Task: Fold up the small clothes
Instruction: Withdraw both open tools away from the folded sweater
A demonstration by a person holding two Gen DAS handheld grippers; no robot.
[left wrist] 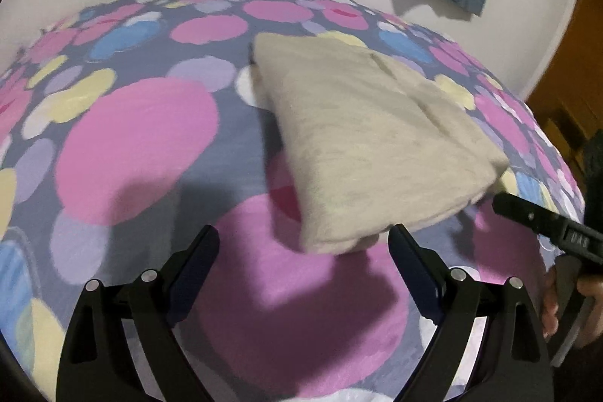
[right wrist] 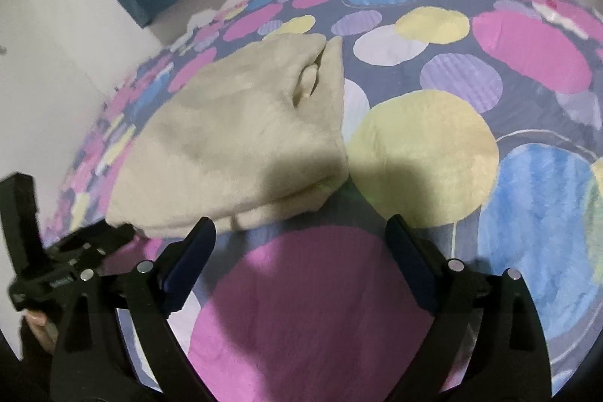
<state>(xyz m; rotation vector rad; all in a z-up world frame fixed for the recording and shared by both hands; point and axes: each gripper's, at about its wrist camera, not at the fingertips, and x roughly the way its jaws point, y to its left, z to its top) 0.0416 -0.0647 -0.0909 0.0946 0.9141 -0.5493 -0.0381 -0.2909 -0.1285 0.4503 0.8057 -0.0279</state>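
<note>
Left claw (left wrist: pixel 303 243) hovers low over the bed (left wrist: pixel 143 145), jaws spread wide and holding nothing, its right fingertip (left wrist: pixel 401 236) just beside the near edge of the folded beige garment (left wrist: pixel 369 138). Right claw (right wrist: pixel 301 236), likewise wide and unloaded, hangs beside the garment's (right wrist: pixel 233 138) near corner. The garment lies flat on the dotted bedspread (right wrist: pixel 433 145), toward the bed's far edge.
</note>
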